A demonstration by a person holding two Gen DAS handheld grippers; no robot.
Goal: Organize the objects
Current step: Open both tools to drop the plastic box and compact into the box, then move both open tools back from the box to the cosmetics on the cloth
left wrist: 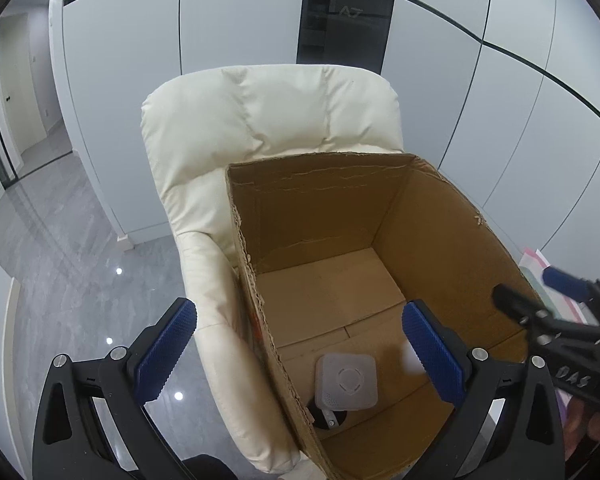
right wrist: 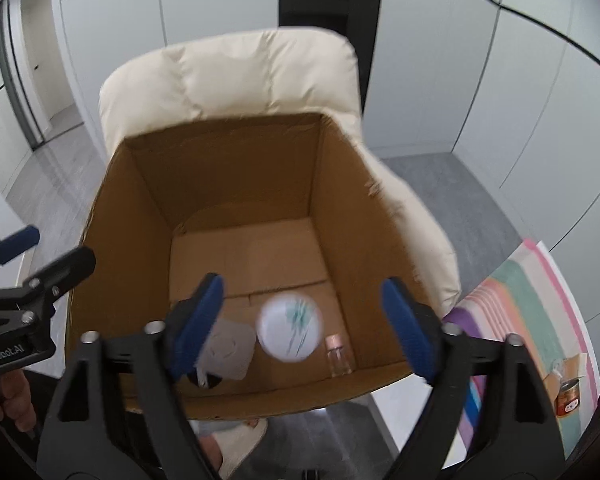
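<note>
Right wrist: round container between open fingers.

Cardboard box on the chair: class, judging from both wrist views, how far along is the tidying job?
Done: the cardboard box already holds a white square device and a small clear bottle. In hand: nothing is gripped; a blurred white round lid sits between the open fingers of the right gripper, apparently dropping in. The left gripper is open and empty. Left: a small can still lies on the striped cloth.
</note>
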